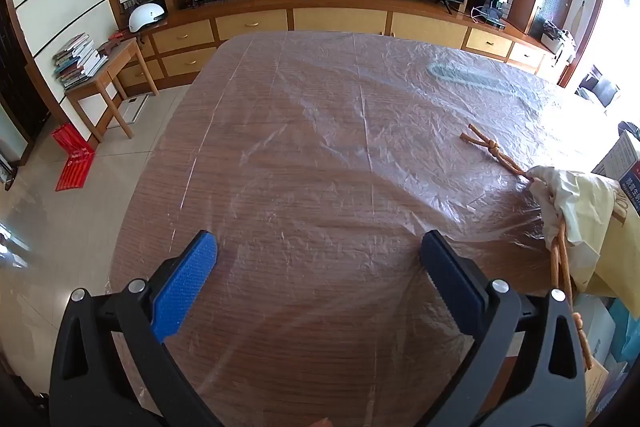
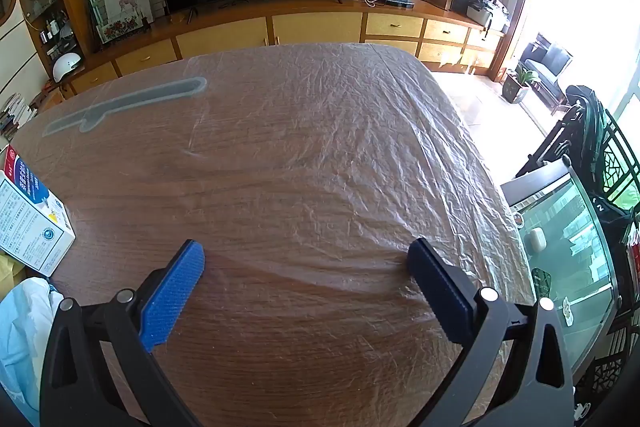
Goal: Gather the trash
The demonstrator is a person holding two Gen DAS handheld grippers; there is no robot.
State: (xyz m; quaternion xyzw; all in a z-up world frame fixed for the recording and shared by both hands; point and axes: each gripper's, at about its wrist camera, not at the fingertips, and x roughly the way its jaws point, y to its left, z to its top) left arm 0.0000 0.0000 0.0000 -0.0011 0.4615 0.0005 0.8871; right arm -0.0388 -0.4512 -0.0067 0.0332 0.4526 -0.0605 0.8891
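Plastic film covered the wooden table [image 1: 304, 155], and you held both grippers tilted down over it with nothing between their pads. Your left gripper [image 1: 318, 259] was spread wide and empty; your right gripper [image 2: 306, 261] was the same. The trash lay between your two hands: a paper bag [image 1: 588, 211] with rope handles [image 1: 494, 149] at the right edge of the left view, and a printed box [image 2: 30, 215] beside a pale blue bag [image 2: 24, 323] at the left edge of the right view. From the left gripper, the paper bag sat off to the right, its handle trailing up and left across the table. Neither hand looked clearly nearer; either would have had to swing inward.
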